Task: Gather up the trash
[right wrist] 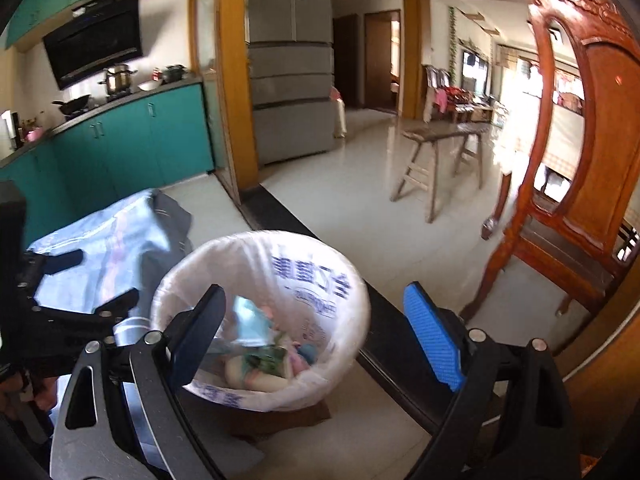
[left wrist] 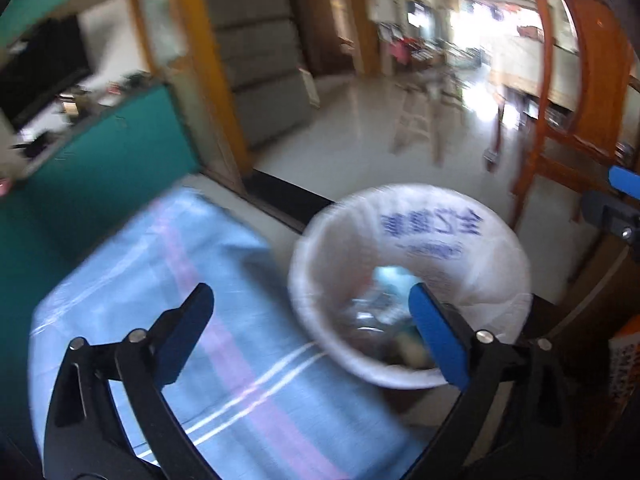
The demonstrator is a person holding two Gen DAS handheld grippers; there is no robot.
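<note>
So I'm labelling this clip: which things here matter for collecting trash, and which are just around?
Job:
bin with white liner
trash inside it
blue sack beside the bin
left gripper and right gripper, both open and empty

Just around:
bench
chair
fridge
pots

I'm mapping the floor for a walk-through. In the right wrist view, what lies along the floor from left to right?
Blue woven sack → trash bin lined with a white bag → wooden bench → carved wooden chair.
</note>
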